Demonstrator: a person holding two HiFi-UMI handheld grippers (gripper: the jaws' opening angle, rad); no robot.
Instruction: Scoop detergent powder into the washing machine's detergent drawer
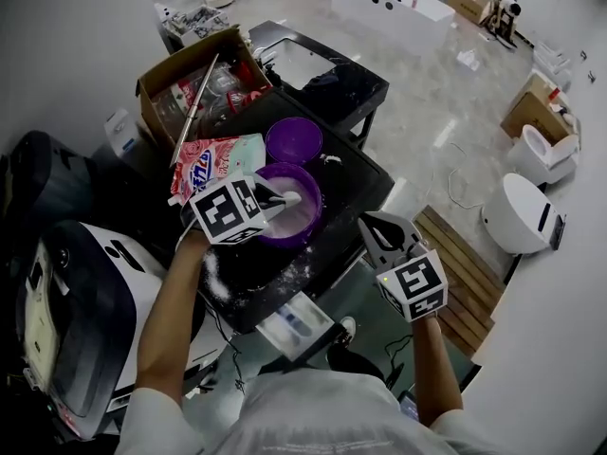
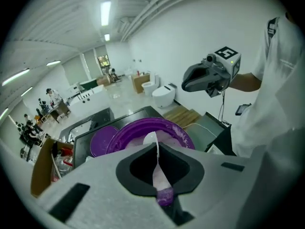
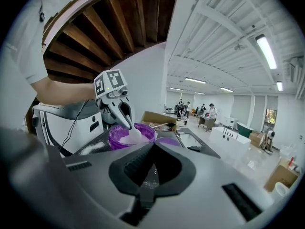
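My left gripper (image 1: 270, 200) (image 2: 157, 149) is shut on the purple-ended handle of a white spoon (image 2: 153, 140), whose bowl rests in the white powder inside a purple tub (image 1: 302, 218) (image 2: 178, 130) (image 3: 119, 136) on the black machine top (image 1: 346, 197). Off the machine's front right corner hangs my right gripper (image 1: 376, 226) (image 3: 152, 149), shut and empty, with its jaws pointing at the tub. The detergent drawer (image 1: 296, 322) is pulled out at the machine's front, below the tub. In the right gripper view the left gripper (image 3: 125, 109) angles the spoon (image 3: 133, 131) down into the powder.
A purple lid (image 1: 292, 138) lies behind the tub, beside a pink detergent bag (image 1: 213, 164). An open cardboard box (image 1: 194, 79) of supplies stands at the back left. Spilled powder (image 1: 212, 275) dusts the machine top. Wooden slats (image 1: 465, 278) and toilets (image 1: 522, 211) are on the right.
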